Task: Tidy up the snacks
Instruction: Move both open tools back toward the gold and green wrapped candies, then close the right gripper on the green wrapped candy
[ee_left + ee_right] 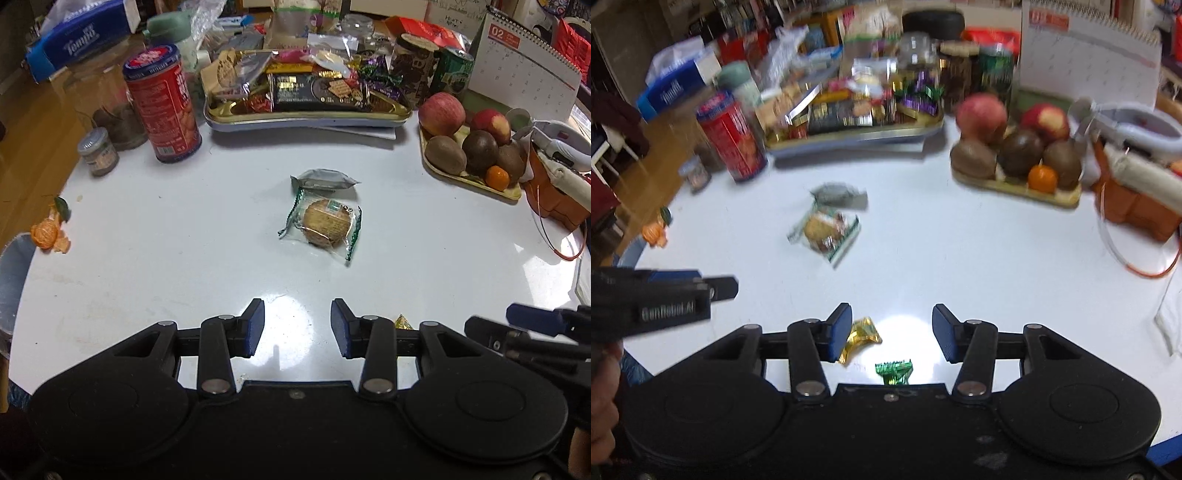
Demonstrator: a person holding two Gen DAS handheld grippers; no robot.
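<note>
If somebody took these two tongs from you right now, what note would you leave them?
Left tongs: open, empty, above bare white table.
Right tongs: open, empty, over a gold foil candy and green foil candy.
Mid-table: round biscuit in clear wrapper, grey foil packet behind it.
Done: gold tin tray at the back already piled with snacks.
Left: probably those four loose pieces to the tray.

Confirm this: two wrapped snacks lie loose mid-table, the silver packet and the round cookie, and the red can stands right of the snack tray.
Wrong side. In the left wrist view the red can stands left of the snack tray. The silver packet and round cookie do lie loose mid-table.
</note>
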